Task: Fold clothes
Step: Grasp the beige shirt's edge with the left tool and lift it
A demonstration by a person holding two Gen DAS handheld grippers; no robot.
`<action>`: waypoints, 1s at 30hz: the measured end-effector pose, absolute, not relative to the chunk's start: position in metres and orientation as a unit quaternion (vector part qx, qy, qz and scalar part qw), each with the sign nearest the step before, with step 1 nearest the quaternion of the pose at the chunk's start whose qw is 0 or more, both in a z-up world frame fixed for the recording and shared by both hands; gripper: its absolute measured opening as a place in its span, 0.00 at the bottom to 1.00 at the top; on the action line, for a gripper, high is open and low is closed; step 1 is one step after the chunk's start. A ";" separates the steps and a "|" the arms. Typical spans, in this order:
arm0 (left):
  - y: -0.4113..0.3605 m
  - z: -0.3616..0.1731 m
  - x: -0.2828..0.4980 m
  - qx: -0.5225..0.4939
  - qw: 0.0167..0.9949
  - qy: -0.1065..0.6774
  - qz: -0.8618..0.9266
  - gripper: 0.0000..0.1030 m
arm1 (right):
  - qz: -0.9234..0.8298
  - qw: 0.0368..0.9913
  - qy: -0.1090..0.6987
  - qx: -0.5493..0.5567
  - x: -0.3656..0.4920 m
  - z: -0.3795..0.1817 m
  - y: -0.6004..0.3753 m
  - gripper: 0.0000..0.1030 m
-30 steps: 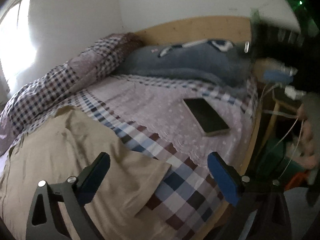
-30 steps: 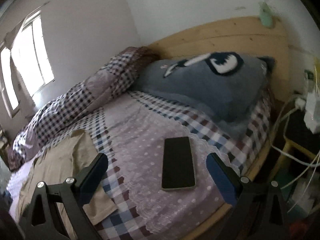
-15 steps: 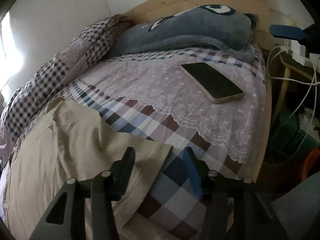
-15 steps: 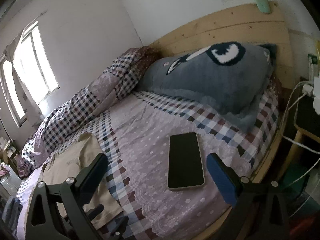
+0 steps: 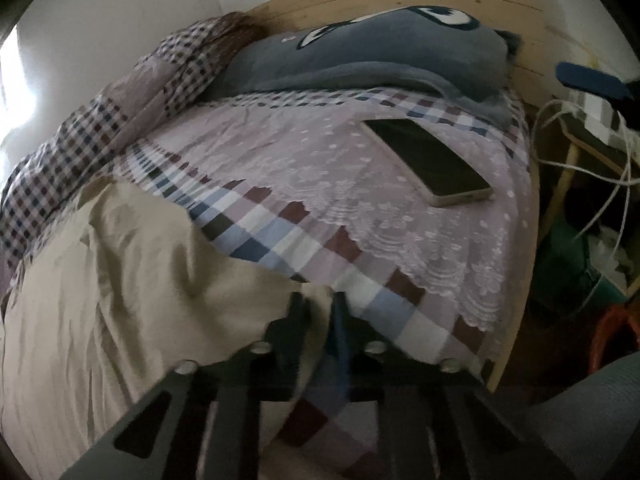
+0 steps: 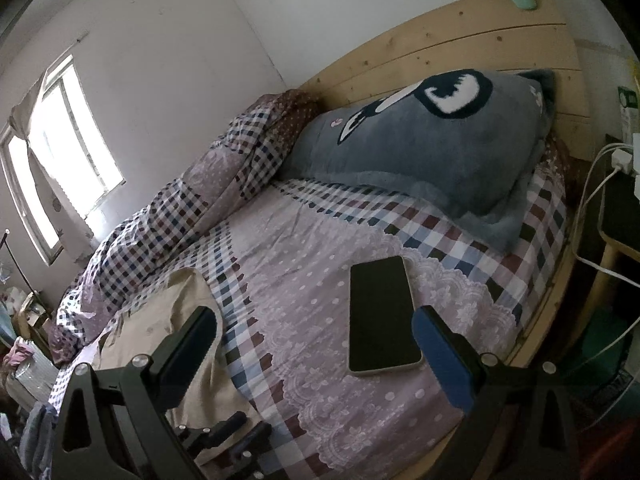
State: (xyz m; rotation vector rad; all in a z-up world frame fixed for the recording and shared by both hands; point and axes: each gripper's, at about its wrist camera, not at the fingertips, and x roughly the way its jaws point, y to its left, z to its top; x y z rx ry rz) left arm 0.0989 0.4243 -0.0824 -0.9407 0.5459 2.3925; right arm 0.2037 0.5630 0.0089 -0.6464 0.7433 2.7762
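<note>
We see the beige garment [image 5: 120, 300] spread over the bed's [image 5: 516, 320] near end, its corner toward the right edge. Our left gripper [image 5: 320, 312] is closing its jaws narrow on that corner, cloth pinched between them. Our right gripper [image 6: 316, 348] hangs above the bed with its jaws wide, nothing in them. A phone [image 6: 380, 316] lies screen-up near the right edge, below the grey pillow [image 6: 440, 148] at the headboard [image 6: 460, 40].
</note>
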 end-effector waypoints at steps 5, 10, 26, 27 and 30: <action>0.416 -0.076 0.094 -0.358 0.259 0.175 0.880 0.05 | 0.937 0.093 0.258 -0.216 0.205 0.008 0.564 0.98; 0.403 -0.044 0.093 -0.345 0.273 0.142 0.887 0.05 | 0.937 0.090 0.261 -0.216 0.205 0.008 0.564 0.98; 0.291 0.164 0.033 -0.258 0.290 -0.037 0.921 0.04 | 0.959 0.025 0.192 -0.209 0.184 0.016 0.520 0.98; 0.284 0.175 0.025 -0.260 0.289 -0.049 0.920 0.04 | 0.961 0.015 0.183 -0.207 0.181 0.019 0.512 0.98; 0.267 0.203 0.001 -0.259 0.283 -0.082 0.920 0.04 | 0.966 -0.017 0.163 -0.200 0.171 0.025 0.492 0.98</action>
